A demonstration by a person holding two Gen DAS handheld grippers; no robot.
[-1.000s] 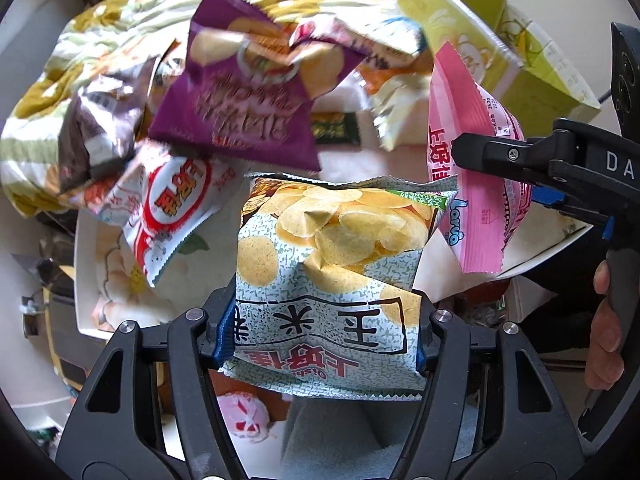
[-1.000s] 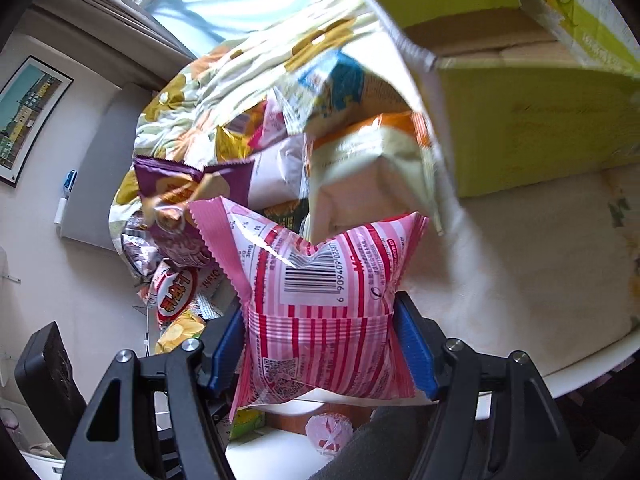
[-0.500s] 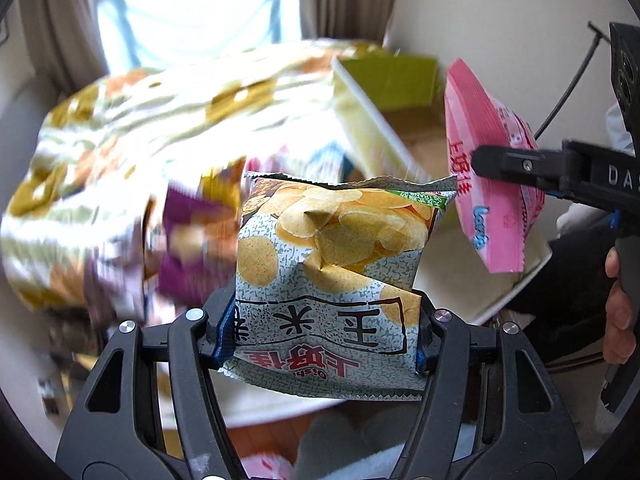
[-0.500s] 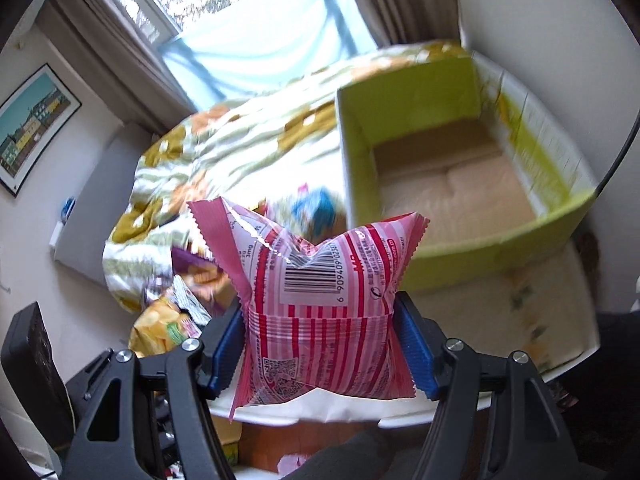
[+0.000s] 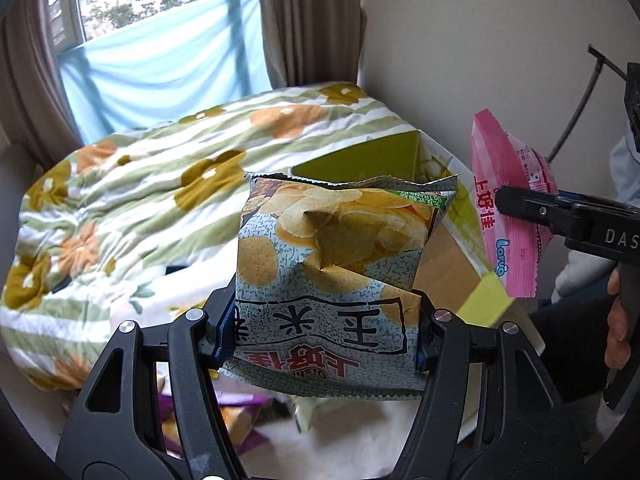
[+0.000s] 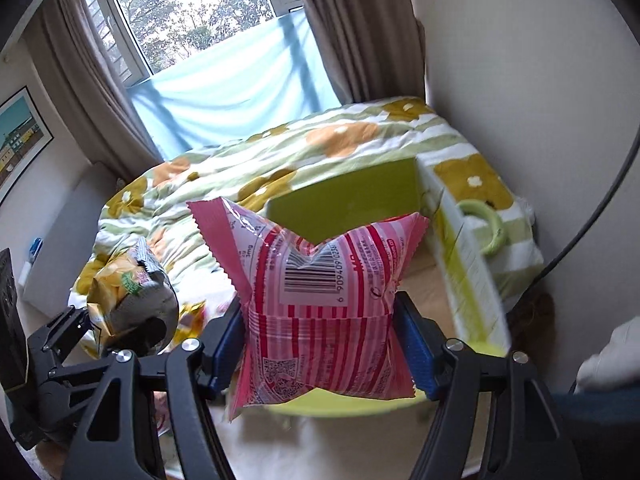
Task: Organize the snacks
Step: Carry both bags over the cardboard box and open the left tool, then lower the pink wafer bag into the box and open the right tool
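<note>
The left gripper point(image 5: 326, 340) is holding a grey-green chip bag point(image 5: 336, 264) upright, its jaws pressing on the bag's lower side edges and its long axis running from 6 toward 12 o'clock in the left wrist view. The right gripper point(image 6: 320, 348) is clamping a pink striped snack bag point(image 6: 320, 296) the same way, barcode side facing the camera. Both bags are hanging in the air above the white surface point(image 5: 360, 444); neither is touching it. The coming move appears to be the drop into the green box point(image 6: 472, 280), which is sitting open-topped beside the flowered bedding point(image 6: 320, 148). In the right wrist view the box opening is lying directly behind the pink bag, extending from 12 toward 3 o'clock of the jaws, so the right gripper is judged the nearer one and is already pointing toward the cavity. In the left wrist view the box is showing behind the chip bag toward 1 o'clock, and the pink bag is hanging at 3 o'clock, between the left gripper and the far box wall. The left-hand bag is therefore likely needing to travel toward 1 o'clock to clear the near rim. A few loose snack packets point(image 5: 240, 416) are lying low at 7 o'clock, partly hidden by the jaws. A person's hand point(image 5: 618, 320) is gripping the right gripper's handle at 4 o'clock.
</note>
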